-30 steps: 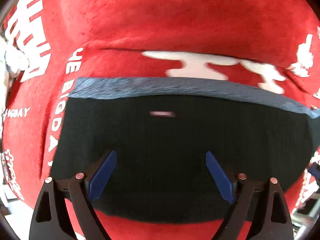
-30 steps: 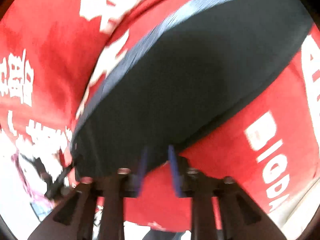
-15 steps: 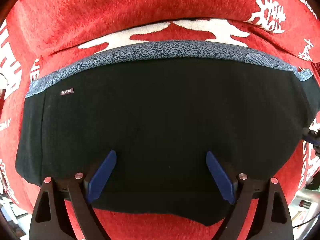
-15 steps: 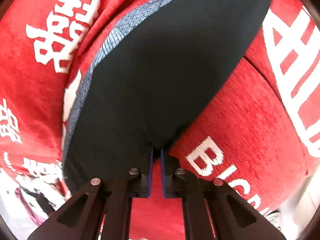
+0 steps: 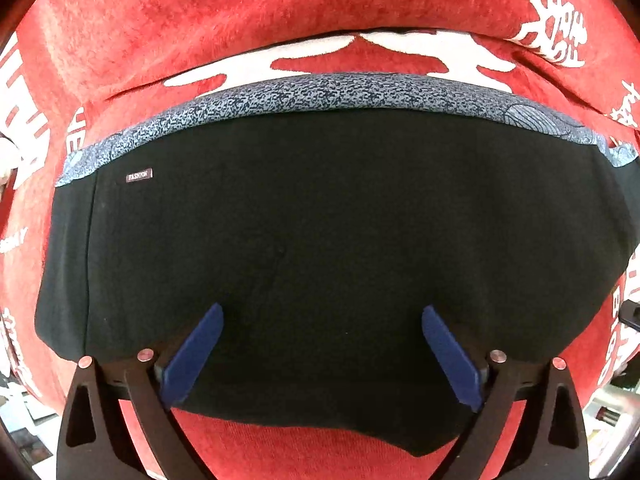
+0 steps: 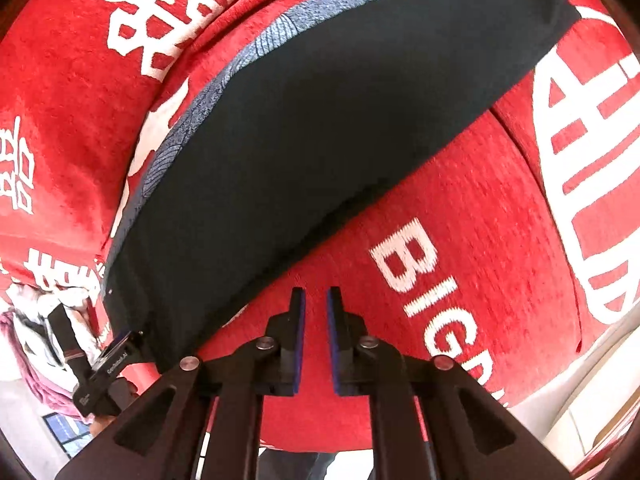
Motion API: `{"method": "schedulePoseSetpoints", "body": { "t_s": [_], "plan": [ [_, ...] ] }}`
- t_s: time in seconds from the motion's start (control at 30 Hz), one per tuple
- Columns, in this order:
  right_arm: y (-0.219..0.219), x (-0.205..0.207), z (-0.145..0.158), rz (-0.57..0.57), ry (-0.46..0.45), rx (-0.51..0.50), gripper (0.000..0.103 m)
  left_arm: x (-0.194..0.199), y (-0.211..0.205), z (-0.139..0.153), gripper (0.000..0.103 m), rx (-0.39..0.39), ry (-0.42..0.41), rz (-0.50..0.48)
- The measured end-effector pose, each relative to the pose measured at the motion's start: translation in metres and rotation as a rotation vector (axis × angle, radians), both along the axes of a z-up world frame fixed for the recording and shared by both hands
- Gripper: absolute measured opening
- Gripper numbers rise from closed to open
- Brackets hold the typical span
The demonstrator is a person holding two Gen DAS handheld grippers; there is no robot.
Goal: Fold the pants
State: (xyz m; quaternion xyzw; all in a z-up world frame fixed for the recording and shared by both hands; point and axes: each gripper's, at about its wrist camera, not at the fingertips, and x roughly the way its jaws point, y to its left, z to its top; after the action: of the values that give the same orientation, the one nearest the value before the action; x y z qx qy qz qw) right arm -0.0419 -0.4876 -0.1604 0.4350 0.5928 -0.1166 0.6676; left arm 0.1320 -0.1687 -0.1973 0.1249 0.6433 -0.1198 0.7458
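The black pants [image 5: 320, 240] lie folded flat on a red cloth, with a grey patterned waistband [image 5: 320, 94] along the far edge and a small "FASHION" label [image 5: 139, 176] at the far left. My left gripper [image 5: 320, 332] is open and empty, hovering over the near part of the pants. In the right wrist view the pants [image 6: 300, 140] run diagonally from lower left to upper right. My right gripper [image 6: 316, 300] stands just off their near edge over the red cloth, jaws slightly apart, holding nothing.
The red cloth [image 5: 280, 8] with white lettering covers the whole surface, also in the right wrist view [image 6: 460, 220]. The other gripper's body [image 6: 100, 372] shows at lower left there. Clutter and floor [image 6: 36, 320] lie beyond the cloth's left edge.
My right gripper let go of the pants' edge and drew back over the red cloth. My left gripper stayed open and moved slightly back, showing more of the pants.
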Motion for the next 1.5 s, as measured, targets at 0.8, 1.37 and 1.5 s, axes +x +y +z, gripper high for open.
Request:
{"method": "schedulePoseSetpoints", "body": {
  "t_s": [0.8, 1.37, 1.5],
  "plan": [
    [-0.079, -0.039, -0.005, -0.143, -0.04, 0.024, 0.028, -0.008, -0.068, 0.028, 0.1, 0.075, 0.024, -0.063],
    [-0.247, -0.023, -0.009, -0.249, -0.113, -0.083, 0.031, -0.033, -0.287, 0.008, 0.1, -0.021, 0.019, -0.159],
    [-0.257, -0.015, -0.01, -0.239, -0.138, -0.072, 0.009, -0.036, -0.292, -0.007, 0.1, 0.011, 0.029, -0.13]
  ]
}}
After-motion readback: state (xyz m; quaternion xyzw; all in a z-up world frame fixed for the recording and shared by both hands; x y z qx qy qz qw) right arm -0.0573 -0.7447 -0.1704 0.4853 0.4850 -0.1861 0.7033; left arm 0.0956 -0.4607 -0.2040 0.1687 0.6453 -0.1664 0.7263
